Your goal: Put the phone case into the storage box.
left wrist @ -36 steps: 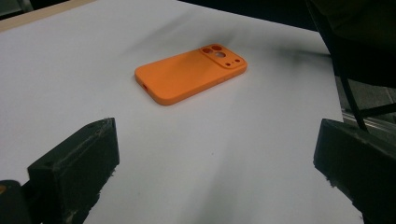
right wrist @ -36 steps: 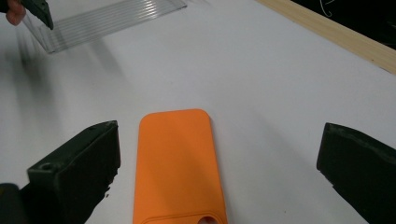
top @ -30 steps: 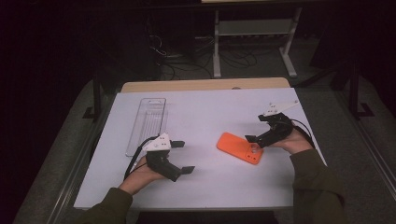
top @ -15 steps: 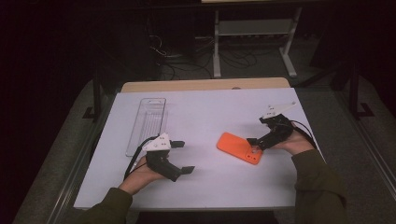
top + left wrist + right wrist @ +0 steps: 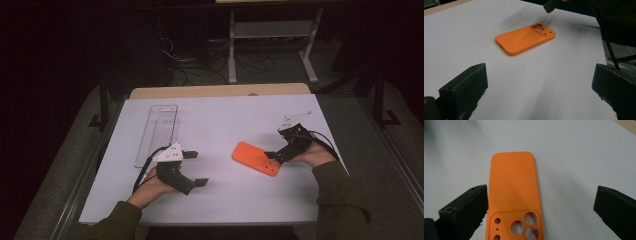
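An orange phone case lies flat on the white table, back side up, with its camera cut-outs toward the right hand. My right gripper hovers over that cut-out end and is open. In the right gripper view the phone case runs away from me, with its cut-out end low between the wide-apart jaws of the right gripper and nearer the left one. My left gripper is open at the table's front left and grips nothing. In the left gripper view the phone case lies well ahead of the left gripper.
A clear plastic tray lies lengthwise at the table's back left, beyond the left hand. The white table top ends in a wooden strip at the back. Dark floor, cables and a metal stand lie beyond it.
The right gripper has edged slightly down and closer over the case's cut-out end. The left gripper and the case have not moved.
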`<state>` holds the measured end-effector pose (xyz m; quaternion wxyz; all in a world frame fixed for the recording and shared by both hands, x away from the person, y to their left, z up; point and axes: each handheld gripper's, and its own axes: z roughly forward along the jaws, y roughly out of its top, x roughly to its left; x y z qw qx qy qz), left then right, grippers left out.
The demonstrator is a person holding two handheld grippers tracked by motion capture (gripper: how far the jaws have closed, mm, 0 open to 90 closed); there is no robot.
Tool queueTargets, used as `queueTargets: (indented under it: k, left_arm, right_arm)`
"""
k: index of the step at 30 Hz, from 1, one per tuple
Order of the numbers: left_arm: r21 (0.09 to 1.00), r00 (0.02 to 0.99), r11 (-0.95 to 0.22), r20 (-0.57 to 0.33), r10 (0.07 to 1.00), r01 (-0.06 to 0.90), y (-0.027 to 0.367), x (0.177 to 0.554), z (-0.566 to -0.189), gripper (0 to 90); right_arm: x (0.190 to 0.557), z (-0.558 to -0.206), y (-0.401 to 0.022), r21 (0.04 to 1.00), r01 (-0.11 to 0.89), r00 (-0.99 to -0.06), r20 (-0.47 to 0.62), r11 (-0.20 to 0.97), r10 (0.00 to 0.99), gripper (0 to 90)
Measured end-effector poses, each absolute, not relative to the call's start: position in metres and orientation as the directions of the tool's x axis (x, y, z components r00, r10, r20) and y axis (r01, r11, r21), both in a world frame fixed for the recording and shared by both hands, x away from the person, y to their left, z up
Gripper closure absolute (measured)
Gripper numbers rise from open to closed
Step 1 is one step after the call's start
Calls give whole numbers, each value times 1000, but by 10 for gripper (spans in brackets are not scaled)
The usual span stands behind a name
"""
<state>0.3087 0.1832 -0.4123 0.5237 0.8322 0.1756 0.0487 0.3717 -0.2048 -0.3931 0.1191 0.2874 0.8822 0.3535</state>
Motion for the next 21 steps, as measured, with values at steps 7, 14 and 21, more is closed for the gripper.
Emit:
queueTargets:
  k: [7, 14, 21]
  left_arm:
    - [888, 932, -390, -104, 346, 244, 183, 308, -412, 0]
    - [889, 933, -389, -103, 344, 242, 183, 308, -413, 0]
    - [890, 933, -388, -104, 343, 242, 183, 308, -413, 0]
  right_arm:
    - [371, -396, -202, 675, 427, -812, -7, 602, 583, 0]
    - [371, -401, -200, 641, 439, -813, -14, 629, 582, 0]
    - [372, -406, -197, 607, 439, -823, -23, 662, 567, 0]
